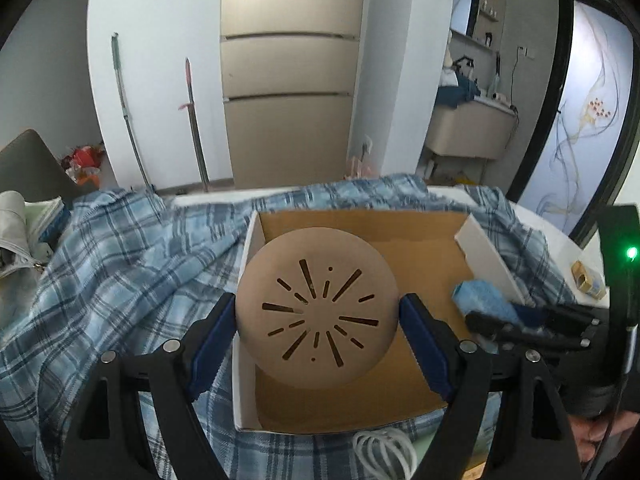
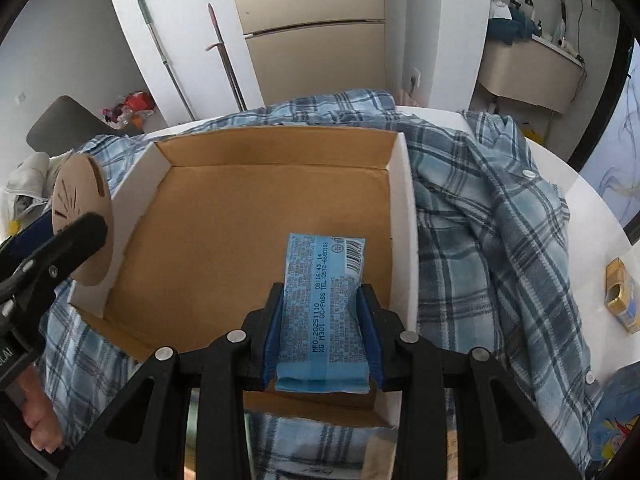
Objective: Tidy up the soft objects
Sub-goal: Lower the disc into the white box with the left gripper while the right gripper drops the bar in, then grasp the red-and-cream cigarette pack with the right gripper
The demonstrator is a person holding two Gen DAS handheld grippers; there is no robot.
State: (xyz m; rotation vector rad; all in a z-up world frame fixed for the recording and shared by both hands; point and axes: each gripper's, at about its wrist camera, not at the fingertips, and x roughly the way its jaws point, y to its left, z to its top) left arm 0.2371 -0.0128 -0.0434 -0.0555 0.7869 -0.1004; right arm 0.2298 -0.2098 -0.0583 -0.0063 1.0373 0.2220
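Note:
My left gripper (image 1: 318,316) is shut on a round tan mat with radial slits (image 1: 316,308) and holds it above the left side of an open cardboard box (image 1: 432,252). The mat also shows edge-on at the box's left wall in the right wrist view (image 2: 82,216). My right gripper (image 2: 322,300) is shut on a blue tissue packet (image 2: 320,304), held over the box's (image 2: 224,220) right front part. The packet (image 1: 480,300) and right gripper (image 1: 516,326) show at the box's right side in the left wrist view. The box floor is bare.
The box sits on a blue plaid shirt (image 2: 492,216) spread over a white table (image 2: 592,208). A small gold carton (image 2: 622,292) lies at the right. A white cable (image 1: 384,452) lies in front of the box. A white bag (image 1: 16,236) sits at the left.

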